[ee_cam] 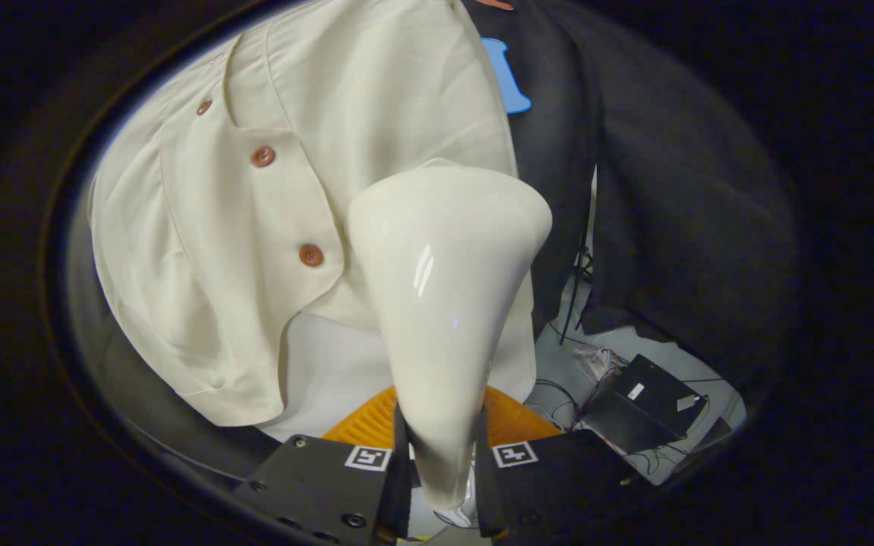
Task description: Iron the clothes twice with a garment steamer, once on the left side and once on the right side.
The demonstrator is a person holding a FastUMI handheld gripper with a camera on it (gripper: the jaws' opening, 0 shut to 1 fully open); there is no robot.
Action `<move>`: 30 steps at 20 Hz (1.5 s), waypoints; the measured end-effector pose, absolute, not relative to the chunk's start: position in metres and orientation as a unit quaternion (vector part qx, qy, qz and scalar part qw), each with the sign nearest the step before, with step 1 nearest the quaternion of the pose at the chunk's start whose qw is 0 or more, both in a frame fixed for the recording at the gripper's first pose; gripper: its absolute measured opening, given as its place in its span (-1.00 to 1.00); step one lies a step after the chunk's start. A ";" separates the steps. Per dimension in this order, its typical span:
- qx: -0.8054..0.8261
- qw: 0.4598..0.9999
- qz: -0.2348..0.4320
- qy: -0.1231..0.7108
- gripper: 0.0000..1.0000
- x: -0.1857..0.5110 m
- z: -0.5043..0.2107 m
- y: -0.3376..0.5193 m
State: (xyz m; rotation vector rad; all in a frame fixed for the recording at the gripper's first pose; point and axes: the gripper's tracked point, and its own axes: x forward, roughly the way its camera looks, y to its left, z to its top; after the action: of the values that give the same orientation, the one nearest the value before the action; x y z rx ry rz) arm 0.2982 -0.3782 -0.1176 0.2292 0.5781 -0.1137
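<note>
1. hand-held gripper (pixel 441 462): both fingers clamp the narrow handle of the garment steamer (pixel 444 303), one finger on each side, pressed against it.
2. garment steamer: glossy cream body, slim between the fingers, flaring to a wide rounded head beyond them. the head overlaps the lower right part of the shirt (pixel 315 152); whether it touches the cloth, cannot tell.
3. shirt: cream, hanging, tilted in the view. a button placket runs down its left part with three brown buttons (pixel 262 156) in a row. the hem curves up toward the placket; a paler panel shows below the hem, behind the steamer.
4. containers: none i can make out. an orange ribbed thing (pixel 372 421) sits just behind the fingers, either side of the steamer's handle; what it is, unclear.
5. surface and room: dark cloth wall (pixel 672 189) behind and beside the shirt. below it, a pale grey floor (pixel 558 364) with thin black cables (pixel 577 280) trailing down and across it, a flat black box (pixel 653 398) and a small tangle of wires (pixel 596 360) just beside the box.
</note>
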 end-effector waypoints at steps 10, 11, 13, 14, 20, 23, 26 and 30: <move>0.111 0.945 -0.070 0.298 -0.31 0.244 -0.152 -0.330; 0.110 0.945 -0.075 0.297 -0.31 0.237 -0.151 -0.322; 0.112 0.945 -0.082 0.298 -0.32 0.220 -0.152 -0.306; 0.115 0.944 -0.085 0.298 -0.31 0.214 -0.153 -0.296; 0.114 0.942 -0.080 0.306 -0.31 0.177 -0.151 -0.239; 0.116 0.944 -0.075 0.299 -0.31 0.166 -0.140 -0.210; 0.102 0.951 -0.061 0.286 -0.31 0.154 -0.115 -0.183; 0.093 0.966 -0.049 0.238 -0.32 0.144 -0.060 -0.163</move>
State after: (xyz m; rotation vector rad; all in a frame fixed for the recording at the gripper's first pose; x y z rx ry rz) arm 0.1437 -0.1626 -0.0604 0.1880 0.4815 -0.0983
